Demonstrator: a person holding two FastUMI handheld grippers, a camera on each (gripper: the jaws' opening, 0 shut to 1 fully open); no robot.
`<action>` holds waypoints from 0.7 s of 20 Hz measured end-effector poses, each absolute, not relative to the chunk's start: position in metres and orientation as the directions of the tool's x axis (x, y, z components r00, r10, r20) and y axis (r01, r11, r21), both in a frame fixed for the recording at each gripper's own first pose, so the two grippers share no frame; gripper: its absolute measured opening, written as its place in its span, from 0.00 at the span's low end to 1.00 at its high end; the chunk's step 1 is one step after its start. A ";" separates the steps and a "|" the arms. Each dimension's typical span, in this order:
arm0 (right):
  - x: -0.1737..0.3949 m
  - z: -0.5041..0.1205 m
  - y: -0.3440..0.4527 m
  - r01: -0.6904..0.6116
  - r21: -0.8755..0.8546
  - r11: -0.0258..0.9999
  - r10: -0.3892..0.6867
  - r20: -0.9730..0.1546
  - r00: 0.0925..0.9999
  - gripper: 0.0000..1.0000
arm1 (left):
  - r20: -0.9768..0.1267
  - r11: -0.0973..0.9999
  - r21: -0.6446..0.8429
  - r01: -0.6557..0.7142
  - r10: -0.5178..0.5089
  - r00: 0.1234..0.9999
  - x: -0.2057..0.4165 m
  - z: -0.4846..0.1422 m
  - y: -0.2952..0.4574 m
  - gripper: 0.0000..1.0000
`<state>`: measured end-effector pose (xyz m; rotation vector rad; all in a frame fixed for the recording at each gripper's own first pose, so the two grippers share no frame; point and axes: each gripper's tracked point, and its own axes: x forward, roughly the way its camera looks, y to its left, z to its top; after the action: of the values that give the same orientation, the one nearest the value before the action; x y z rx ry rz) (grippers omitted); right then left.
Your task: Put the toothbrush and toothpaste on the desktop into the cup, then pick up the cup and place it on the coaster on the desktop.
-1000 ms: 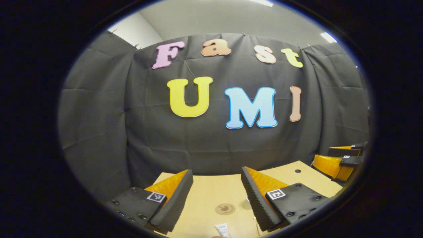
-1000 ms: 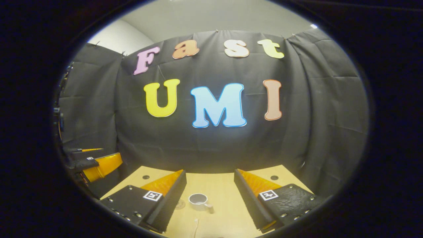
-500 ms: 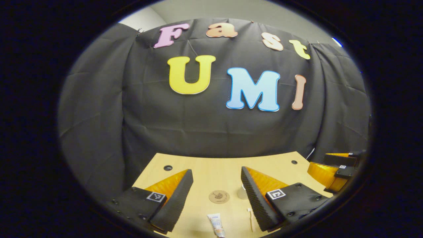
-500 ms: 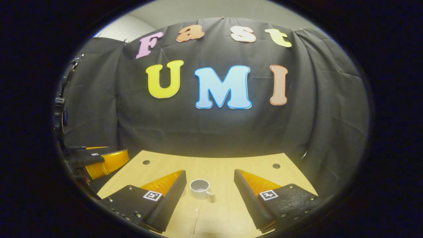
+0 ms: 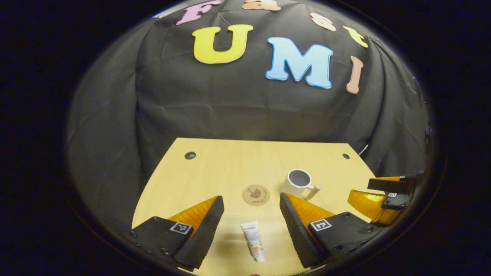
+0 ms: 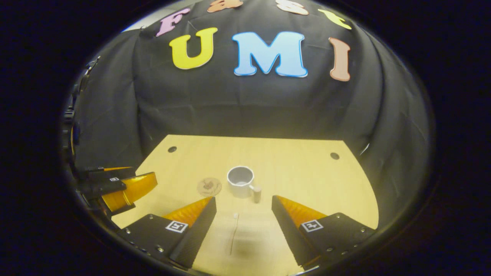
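A white toothpaste tube (image 5: 253,241) lies flat on the wooden desktop (image 5: 230,168), between the fingers of my open left gripper (image 5: 251,203) and lower than their tips. Beyond it sits a round brown coaster (image 5: 256,194), with a white handled cup (image 5: 298,183) upright to its right. In the right gripper view a thin pale toothbrush (image 6: 233,234) lies lengthwise between the fingers of my open right gripper (image 6: 243,203). The cup (image 6: 241,181) stands just ahead of it, handle toward me, and the coaster (image 6: 209,186) is to the cup's left. Both grippers hover above the desk, holding nothing.
The right gripper (image 5: 383,193) appears at the right edge of the left gripper view, and the left gripper (image 6: 115,188) at the left edge of the right gripper view. Two small round holes (image 6: 172,149) (image 6: 334,155) mark the desk's far corners. Black cloth walls close in the back.
Both cameras have tilted downward over the last second, so the desk, cup, coaster, toothpaste and toothbrush now show much more fully. Both grippers stayed open.
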<state>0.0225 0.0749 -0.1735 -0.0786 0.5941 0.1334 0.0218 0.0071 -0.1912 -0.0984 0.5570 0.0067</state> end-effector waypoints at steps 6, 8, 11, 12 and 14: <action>0.020 -0.234 0.082 -0.158 -0.028 0.987 0.090 -0.717 0.691 0.92 | -0.695 0.995 -0.092 -0.037 -0.038 0.718 0.009 -0.270 0.008 0.96; 0.018 -0.251 0.085 -0.160 -0.024 0.987 0.085 -0.766 0.637 0.93 | -0.749 0.994 -0.104 -0.022 -0.064 0.660 0.006 -0.295 0.007 1.00; 0.016 -0.274 0.089 -0.163 -0.020 0.987 0.079 -0.811 0.579 0.93 | -0.825 0.991 -0.129 -0.029 -0.091 0.558 -0.007 -0.329 0.001 0.97; 0.016 -0.282 0.090 -0.166 -0.020 0.986 0.077 -0.826 0.559 0.93 | -0.840 0.990 -0.135 -0.034 -0.096 0.534 -0.008 -0.338 -0.001 0.98; 0.017 -0.299 0.093 -0.169 -0.022 0.985 0.071 -0.849 0.524 0.93 | -0.867 0.990 -0.135 -0.038 -0.100 0.488 -0.012 -0.353 -0.002 0.97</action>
<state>0.0169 0.0929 -0.2994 -0.1059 1.0092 0.1443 -0.0121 -0.0015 -0.3534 -0.1428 1.0610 -0.0378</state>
